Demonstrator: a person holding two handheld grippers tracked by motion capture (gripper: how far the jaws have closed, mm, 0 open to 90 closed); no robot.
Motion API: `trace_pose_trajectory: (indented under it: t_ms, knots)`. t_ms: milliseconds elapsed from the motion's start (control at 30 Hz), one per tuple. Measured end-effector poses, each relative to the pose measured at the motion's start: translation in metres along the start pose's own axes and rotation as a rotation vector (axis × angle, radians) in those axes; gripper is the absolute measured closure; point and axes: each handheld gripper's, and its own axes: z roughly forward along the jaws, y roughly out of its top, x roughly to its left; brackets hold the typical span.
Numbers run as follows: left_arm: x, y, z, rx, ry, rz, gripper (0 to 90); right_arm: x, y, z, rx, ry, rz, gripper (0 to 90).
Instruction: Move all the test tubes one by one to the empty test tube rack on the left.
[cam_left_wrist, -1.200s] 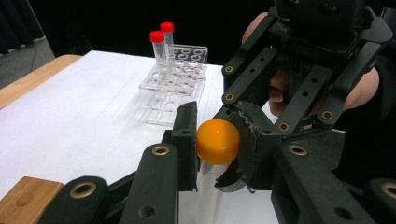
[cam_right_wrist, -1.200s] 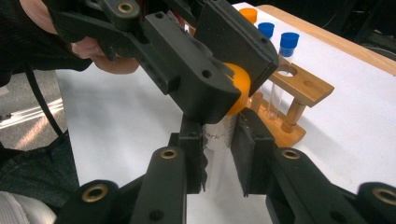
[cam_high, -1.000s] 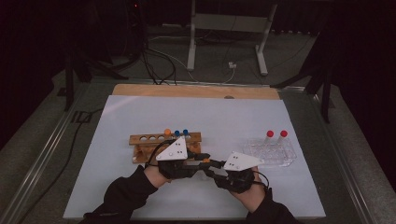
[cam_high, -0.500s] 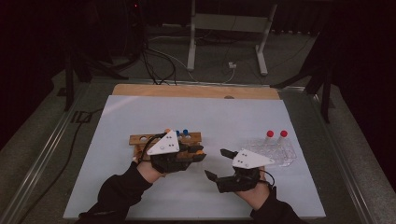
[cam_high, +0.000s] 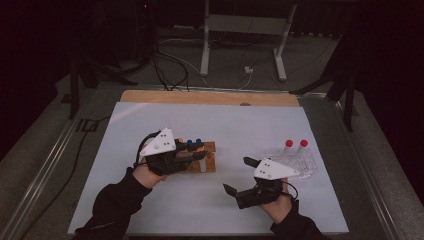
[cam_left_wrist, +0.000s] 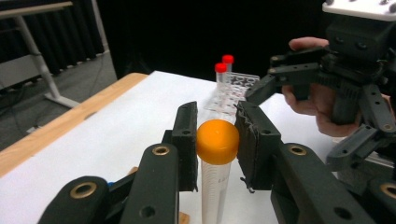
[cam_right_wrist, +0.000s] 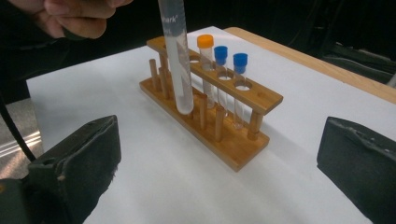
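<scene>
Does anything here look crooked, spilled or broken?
Nothing spilled or broken. The one oddity: an orange-capped tube hangs in the left gripper above the wooden rack, not seated in a hole.

A white table (cam_high: 165, 210) carries a wooden rack (cam_right_wrist: 233, 140) and a clear tray (cam_high: 305, 167) (well apart).

Clear orange-capped tube (cam_left_wrist: 217, 154), upright, raised beside wooden rack (cam_right_wrist: 233, 140), apparently empty

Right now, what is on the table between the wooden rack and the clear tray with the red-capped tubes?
Nothing: in the high view, bare white table separates the wooden rack from the clear tray.
</scene>
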Motion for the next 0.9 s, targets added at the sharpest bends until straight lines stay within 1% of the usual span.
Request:
trace_pose_trajectory:
  t_ms: [67,133,200,233,267,300,333,367,467,500,567,600,633,700,733,900]
  knots:
    - [0.003,0.001,-0.004,-0.011,0.014,-0.004,71.6,-0.001,0.0,-0.001,-0.012,-0.001,0.003,0.0]
    - [0.006,0.001,-0.008,-0.015,0.029,-0.006,71.6,-0.002,0.0,-0.002,-0.02,-0.017,0.006,0.0]
    - [0.009,0.001,-0.011,-0.018,0.044,-0.013,71.6,-0.003,-0.001,-0.003,-0.026,-0.022,0.007,0.0]
    - [0.011,0.001,-0.012,-0.018,0.055,-0.012,71.6,-0.003,-0.001,-0.003,-0.029,-0.035,0.005,0.0]
    - [0.013,0.001,-0.014,-0.02,0.065,-0.015,71.6,-0.003,-0.001,-0.003,-0.034,-0.039,0.007,0.0]
    - [0.015,0.001,-0.015,-0.023,0.067,-0.019,71.6,-0.004,-0.002,-0.003,-0.035,-0.039,0.011,0.0]
    - [0.016,0.001,-0.017,-0.025,0.079,-0.018,71.6,-0.004,-0.002,-0.003,-0.038,-0.046,0.013,0.0]
    - [0.018,0.001,-0.019,-0.027,0.084,-0.02,71.7,-0.004,-0.003,-0.003,-0.046,-0.056,0.012,0.0]
    - [0.022,0.0,-0.023,-0.022,0.109,-0.013,71.6,-0.005,-0.004,-0.003,-0.061,-0.087,-0.013,0.0]
    - [0.024,-0.001,-0.024,-0.021,0.116,-0.016,71.6,-0.005,-0.005,-0.003,-0.068,-0.086,-0.012,0.0]
    - [0.029,-0.003,-0.026,-0.023,0.131,-0.028,71.6,-0.009,-0.005,-0.001,-0.028,-0.038,0.037,0.0]
    - [0.031,-0.004,-0.027,-0.022,0.14,-0.033,71.6,-0.01,-0.006,0.0,-0.027,-0.04,0.041,0.0]
    - [0.033,-0.005,-0.028,-0.022,0.144,-0.04,71.6,-0.01,-0.007,0.001,-0.027,-0.053,0.034,0.0]
    - [0.037,-0.006,-0.031,-0.02,0.156,-0.044,71.6,-0.011,-0.007,0.001,-0.014,-0.049,0.036,0.0]
    - [0.038,-0.006,-0.033,-0.02,0.156,-0.05,71.6,-0.012,-0.007,0.0,-0.021,-0.051,0.039,0.0]
    - [0.044,-0.008,-0.039,-0.007,0.187,-0.052,71.6,-0.011,-0.006,-0.003,-0.042,-0.066,0.029,0.0]
